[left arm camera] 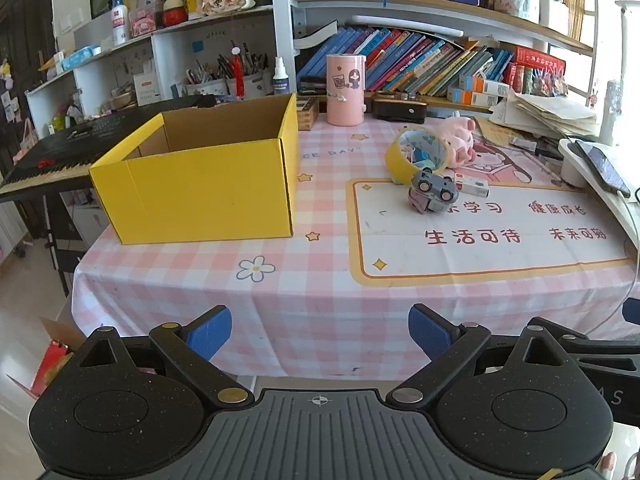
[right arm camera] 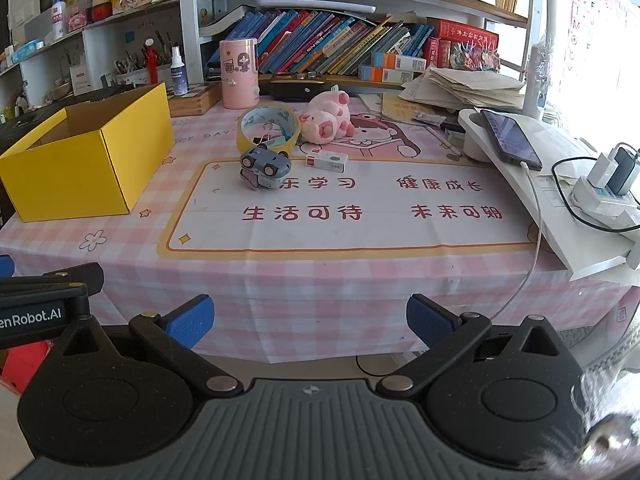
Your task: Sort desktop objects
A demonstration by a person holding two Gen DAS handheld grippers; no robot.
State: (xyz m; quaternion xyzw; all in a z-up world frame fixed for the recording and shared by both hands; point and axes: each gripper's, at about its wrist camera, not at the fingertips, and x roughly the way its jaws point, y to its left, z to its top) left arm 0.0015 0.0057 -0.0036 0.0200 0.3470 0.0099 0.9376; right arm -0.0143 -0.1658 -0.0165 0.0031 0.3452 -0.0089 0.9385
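An open yellow cardboard box (left arm camera: pixel 208 184) (right arm camera: pixel 80 160) stands on the left of the table. A yellow tape roll (left arm camera: pixel 416 154) (right arm camera: pixel 267 127) leans with small items inside it. A grey toy car (left arm camera: pixel 434 194) (right arm camera: pixel 264 168) lies tipped in front of it. A white eraser box (left arm camera: pixel 474 188) (right arm camera: pixel 327 160) lies beside the car. A pink plush pig (left arm camera: pixel 460 138) (right arm camera: pixel 326 120) lies behind. My left gripper (left arm camera: pixel 320 334) and right gripper (right arm camera: pixel 310 322) are both open and empty, held off the table's front edge.
A pink canister (left arm camera: pixel 346 90) (right arm camera: pixel 239 74) stands at the back. A bookshelf (right arm camera: pixel 340 44) lines the rear. A phone (right arm camera: pixel 510 138) on a white stand, a cable and a power strip (right arm camera: pixel 604 192) sit at right. A black keyboard (left arm camera: pixel 60 148) lies left of the box.
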